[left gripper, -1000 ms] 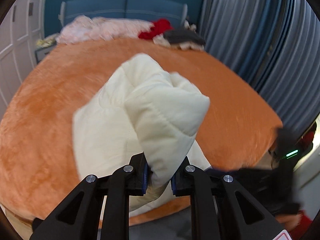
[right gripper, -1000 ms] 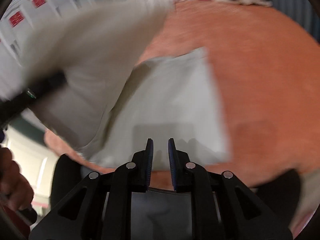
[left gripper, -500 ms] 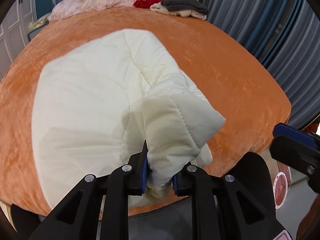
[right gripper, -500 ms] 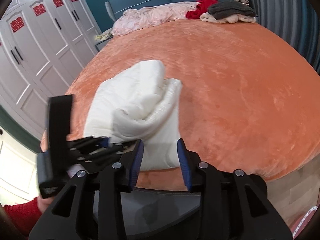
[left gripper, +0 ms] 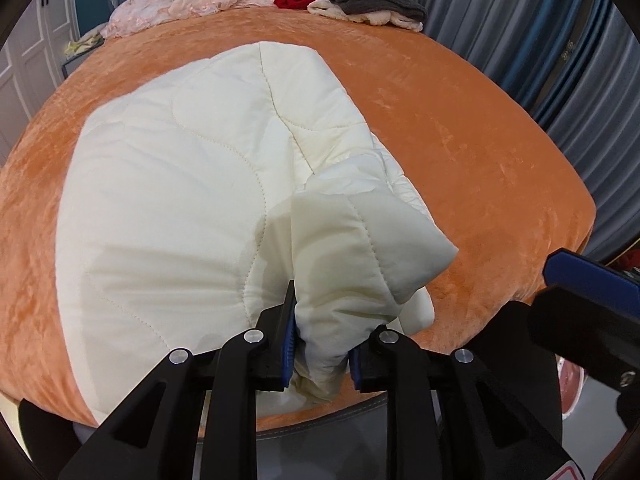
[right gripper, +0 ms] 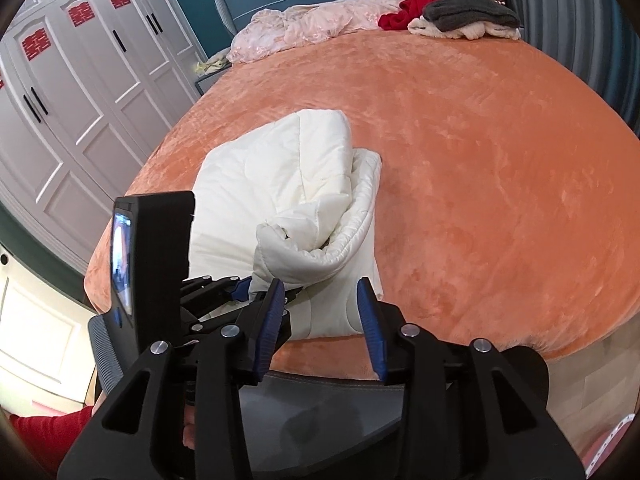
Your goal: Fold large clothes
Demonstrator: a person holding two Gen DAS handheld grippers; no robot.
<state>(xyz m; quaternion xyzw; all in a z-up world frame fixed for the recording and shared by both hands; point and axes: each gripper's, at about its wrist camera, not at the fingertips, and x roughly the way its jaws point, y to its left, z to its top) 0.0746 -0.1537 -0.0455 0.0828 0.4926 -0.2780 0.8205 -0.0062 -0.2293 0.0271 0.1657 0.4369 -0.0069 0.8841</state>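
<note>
**Fold laid down, right tool freed**

Orange plush bedspread point(right gripper: 480, 160) fills both views, white wardrobes at the upper left of the right wrist frame, grey curtains at the right of the left one. A second ago my right camera was a smear of pale cloth in mid-swing; now it is steady, and the cream quilted jacket point(left gripper: 180, 200) lies settled at the lower left of the bed, near its front edge, doubled over on itself. I read that as one fold finished.

A sleeve or corner, I can't tell which through the bunching, stands up off the pile, and my left gripper point(left gripper: 322, 354) still clamps it, blue pads pressed into the padding. My right gripper point(right gripper: 320, 312) has let go since then: its jaws stand apart with nothing between them, just in front of the jacket's near edge.

Far up the frame, the pink, red and grey clothes point(right gripper: 400, 12) wait untouched.
</note>
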